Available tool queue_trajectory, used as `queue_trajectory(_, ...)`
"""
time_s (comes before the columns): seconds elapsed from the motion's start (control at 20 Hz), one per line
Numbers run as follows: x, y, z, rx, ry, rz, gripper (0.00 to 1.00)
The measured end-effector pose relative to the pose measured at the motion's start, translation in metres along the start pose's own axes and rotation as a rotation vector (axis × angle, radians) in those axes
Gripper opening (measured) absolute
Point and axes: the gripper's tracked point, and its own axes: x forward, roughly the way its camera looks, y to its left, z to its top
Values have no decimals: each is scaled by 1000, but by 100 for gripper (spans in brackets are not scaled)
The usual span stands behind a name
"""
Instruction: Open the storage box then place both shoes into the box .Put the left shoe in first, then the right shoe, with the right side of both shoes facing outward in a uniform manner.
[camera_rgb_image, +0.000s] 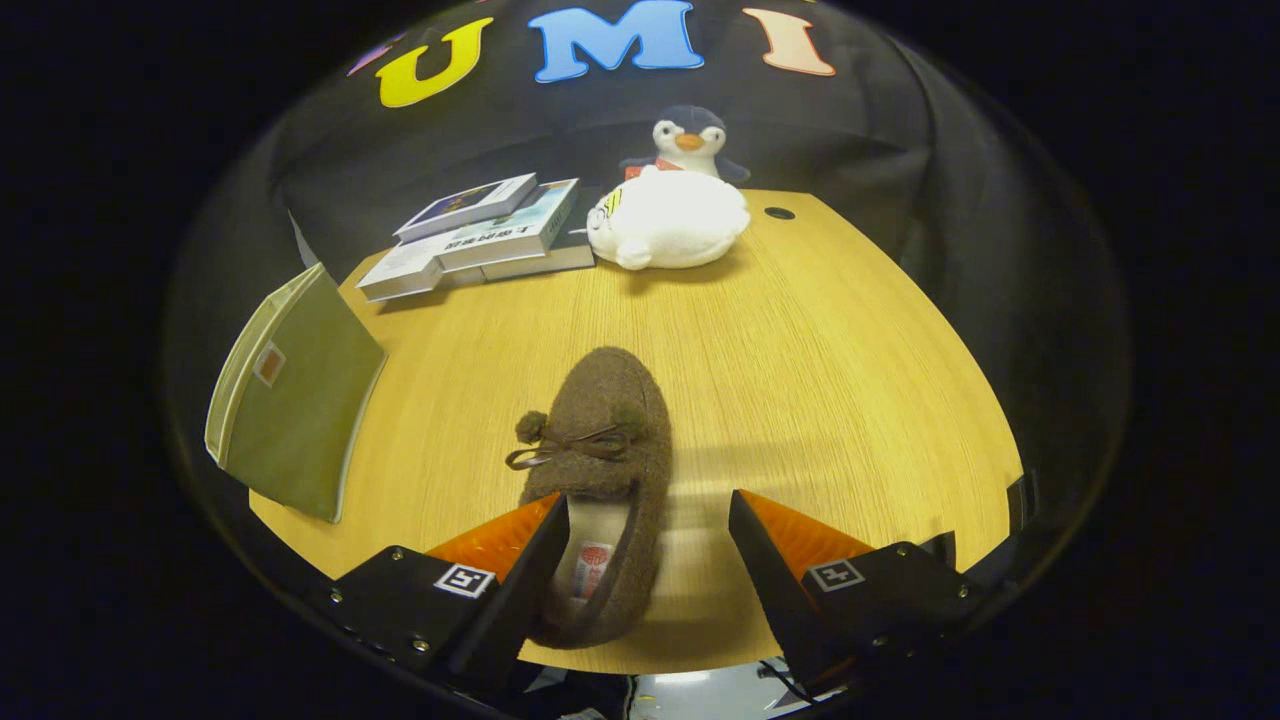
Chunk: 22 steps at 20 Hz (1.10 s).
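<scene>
The gripper (648, 540) is seen at the bottom centre of the frame with its two fingers spread wide apart, and nothing is clamped between them. The left finger (520, 590) is set over the heel opening of a brown fuzzy shoe (605, 470); whether it touches the insole cannot be told. The right finger (770, 575) stands well clear of the shoe, over bare wood.

The shoe is laid on the wooden table (820, 380) with its toe pointing away from the gripper, toward the upper middle of the frame. Its heel lies between the fingers, nearer the left one, while its toe and small bow with pompoms reach beyond the fingertips.

At the left of the frame, a green fabric storage box (295, 400) is seen at the table's edge, well apart from the shoe. In the upper left of the table, a stack of books (480, 235) is laid flat. To the right of the books, in the upper centre, a white plush toy (668, 225) is rested on the table, and a penguin plush (688, 140) is stood just behind it against the dark booth wall.
</scene>
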Motion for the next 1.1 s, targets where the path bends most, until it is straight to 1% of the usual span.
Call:
queue_trajectory(0.15,12,-6,-8,5,32,2,98)
queue_trajectory(0.25,18,-8,-10,15,48,10,94)
queue_trajectory(0.3,21,-7,-11,20,53,15,94)
queue_trajectory(0.4,28,-6,-12,27,67,30,83)
queue_trajectory(0.5,32,1,-14,44,83,65,72)
queue_trajectory(0.55,33,5,-13,55,89,78,58)
queue_trajectory(0.6,34,7,-13,64,94,86,51)
queue_trajectory(0.65,35,9,-13,77,99,86,40)
queue_trajectory(0.7,35,8,-12,95,106,80,32)
queue_trajectory(0.75,36,8,-12,110,119,78,26)
queue_trajectory(0.8,36,8,-12,129,132,79,26)
queue_trajectory(0.85,36,-4,-6,176,107,34,14)
queue_trajectory(0.9,29,-9,-7,214,125,34,1)
queue_trajectory(1.0,34,-2,-9,279,148,63,1)
queue_trajectory(1.1,27,-1,-5,310,139,65,1)
